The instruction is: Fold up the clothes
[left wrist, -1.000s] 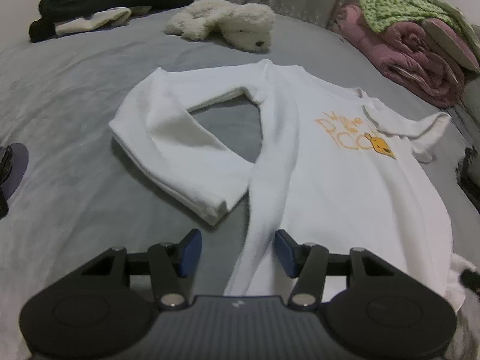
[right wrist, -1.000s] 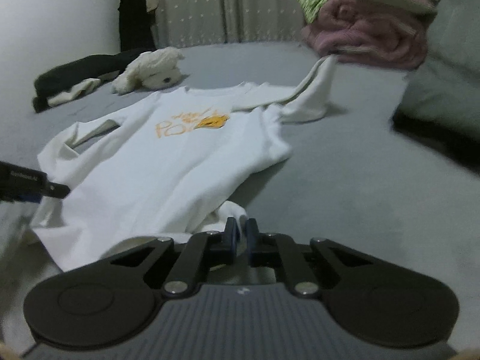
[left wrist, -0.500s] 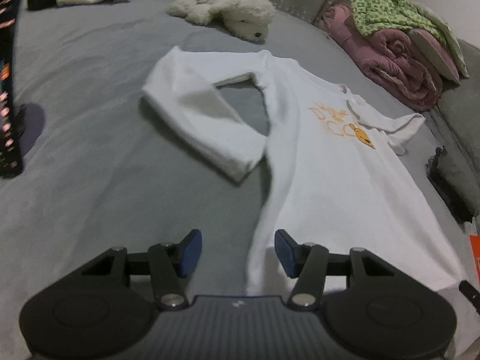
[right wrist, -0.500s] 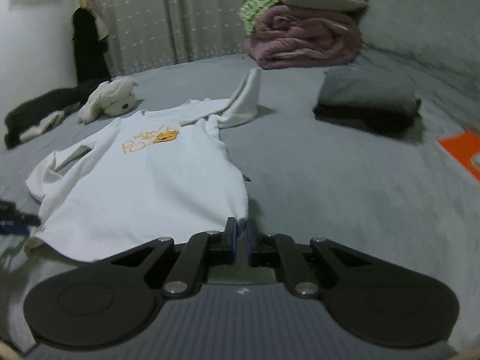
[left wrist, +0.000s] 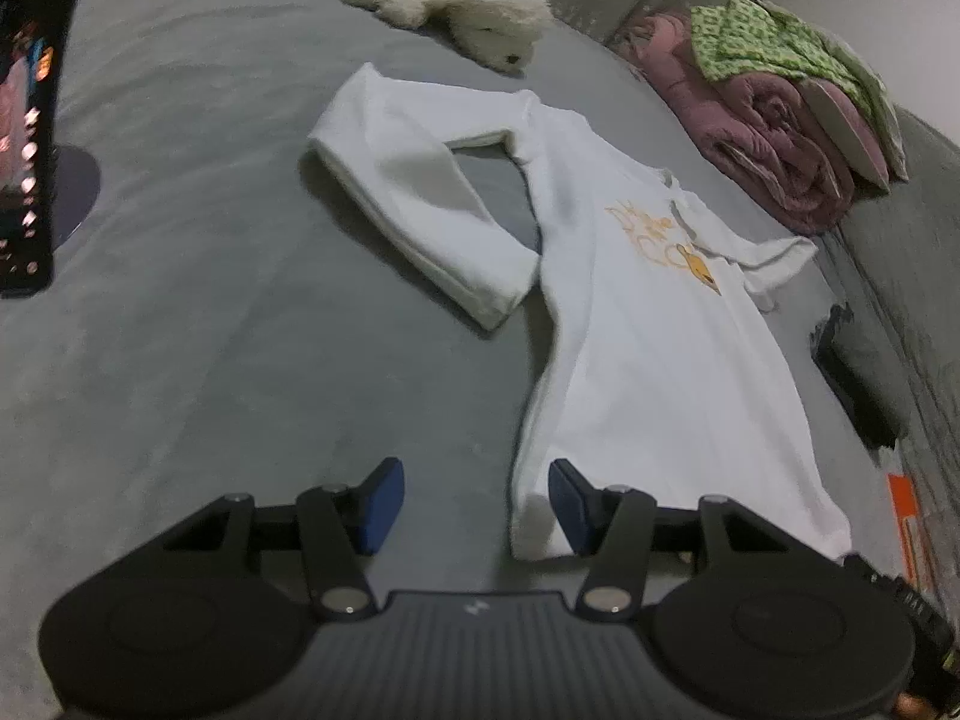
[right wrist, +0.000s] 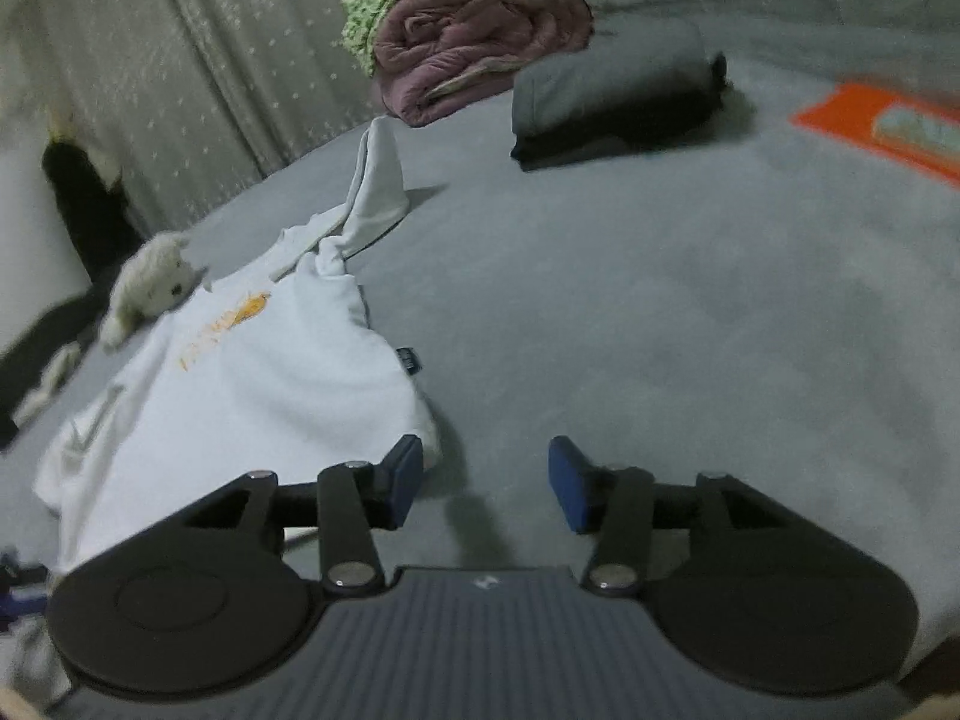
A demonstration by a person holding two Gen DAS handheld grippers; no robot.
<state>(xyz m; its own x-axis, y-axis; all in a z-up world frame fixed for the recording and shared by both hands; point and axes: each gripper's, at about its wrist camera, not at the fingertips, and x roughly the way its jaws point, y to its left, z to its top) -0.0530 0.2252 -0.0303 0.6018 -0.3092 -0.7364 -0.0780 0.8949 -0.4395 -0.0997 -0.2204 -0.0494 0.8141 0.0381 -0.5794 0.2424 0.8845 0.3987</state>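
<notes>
A white long-sleeved shirt with an orange print lies face up on the grey bed. Its left sleeve is bent back toward the body. My left gripper stands open low at the hem's left corner, which lies between the jaws close to the right pad, unpinched. In the right wrist view the shirt spreads to the left. My right gripper is opening over bare bed, nothing between its jaws. The hem's right corner rests beside its left pad. The right sleeve stands up at the far end.
A white plush toy lies beyond the collar. Rolled pink bedding under green cloth is piled at the back. A folded grey garment and an orange flat item lie right of the shirt. A dark upright object stands at far left.
My right gripper went from shut to open, letting go of the hem's right corner, and rolled. My left gripper slid along the bed, the hem's left corner now nearer its right pad.
</notes>
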